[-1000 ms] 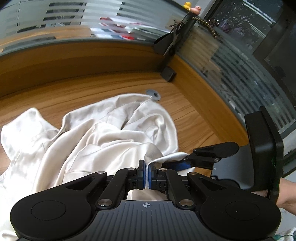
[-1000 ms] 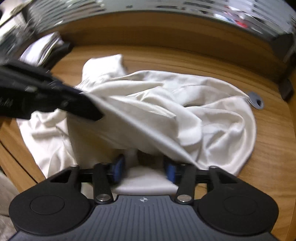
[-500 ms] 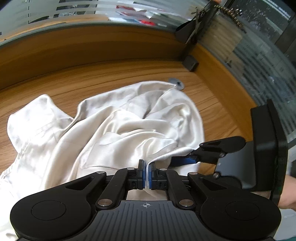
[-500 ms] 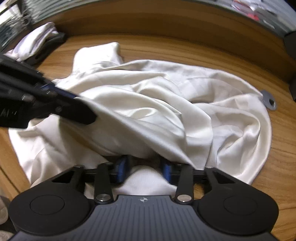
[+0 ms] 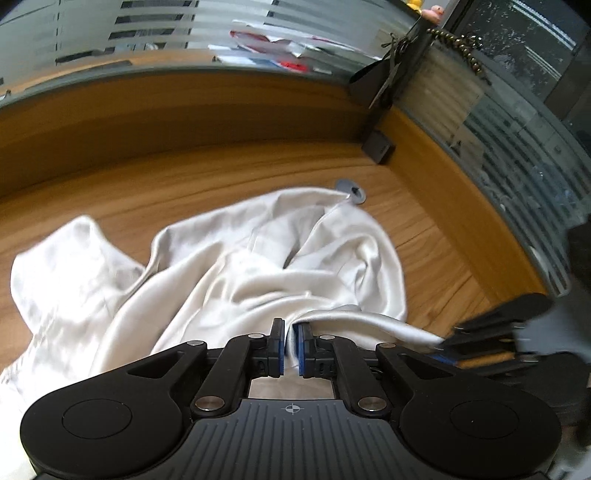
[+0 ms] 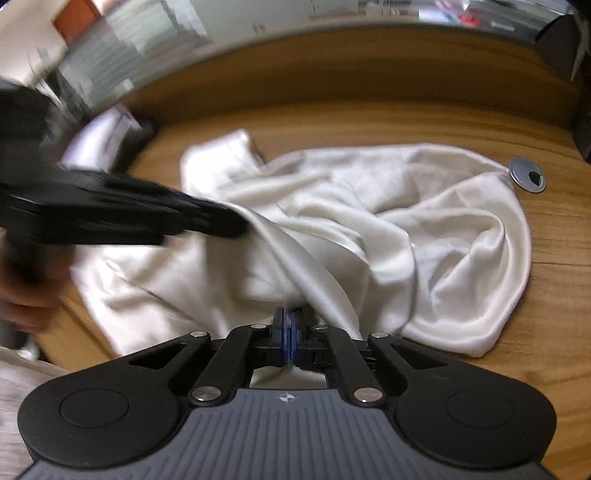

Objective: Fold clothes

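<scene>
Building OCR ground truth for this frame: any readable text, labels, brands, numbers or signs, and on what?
No readable text in either view.
Crosshair sign, no letters: on the ribbed grey body of the left claw and of the right claw.
Red and white papers behind the frosted glass partition: print, if any, is too blurred to read.
White garment: no label or print visible.

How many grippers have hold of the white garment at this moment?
2. The left gripper pinches a fold at the white garment's near edge; the right gripper is shut on the same near edge, further to the right along the taut strip.
</scene>
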Demonstrator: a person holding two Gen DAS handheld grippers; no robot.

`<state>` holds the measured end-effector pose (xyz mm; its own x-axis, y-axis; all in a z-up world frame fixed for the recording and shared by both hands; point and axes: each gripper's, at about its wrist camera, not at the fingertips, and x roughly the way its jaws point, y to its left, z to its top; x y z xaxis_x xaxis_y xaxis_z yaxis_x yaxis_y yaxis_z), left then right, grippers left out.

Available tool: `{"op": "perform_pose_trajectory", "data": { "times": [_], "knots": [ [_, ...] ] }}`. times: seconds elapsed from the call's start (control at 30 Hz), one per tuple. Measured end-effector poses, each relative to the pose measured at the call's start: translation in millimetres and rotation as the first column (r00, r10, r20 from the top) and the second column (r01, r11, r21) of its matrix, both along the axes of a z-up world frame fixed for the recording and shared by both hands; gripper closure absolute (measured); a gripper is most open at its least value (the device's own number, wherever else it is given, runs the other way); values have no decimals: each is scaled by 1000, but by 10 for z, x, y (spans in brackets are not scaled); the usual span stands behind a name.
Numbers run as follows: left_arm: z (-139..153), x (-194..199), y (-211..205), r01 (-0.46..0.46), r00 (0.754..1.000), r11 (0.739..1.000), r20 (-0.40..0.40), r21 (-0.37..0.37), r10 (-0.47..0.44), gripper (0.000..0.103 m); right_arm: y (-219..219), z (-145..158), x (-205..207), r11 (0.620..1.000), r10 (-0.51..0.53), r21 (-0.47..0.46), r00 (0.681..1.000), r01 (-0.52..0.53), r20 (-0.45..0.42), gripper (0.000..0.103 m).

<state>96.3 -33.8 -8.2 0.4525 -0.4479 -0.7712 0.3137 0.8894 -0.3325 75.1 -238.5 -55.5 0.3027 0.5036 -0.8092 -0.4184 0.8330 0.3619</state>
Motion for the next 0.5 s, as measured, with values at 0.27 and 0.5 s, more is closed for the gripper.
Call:
{"op": "perform_pose_trajectory", "data": {
  "times": [0.27, 0.5],
  "knots": [
    [52, -48, -4, 20, 1000, 998, -12, -66, -21, 68, -304, 698, -117, 969, -120, 222, 992, 107, 46, 101],
    [273, -251, 330, -49, 997, 973, -62, -226, 36, 64, -189, 727, -228, 983, -114, 158, 989, 98, 94, 101]
  ]
}}
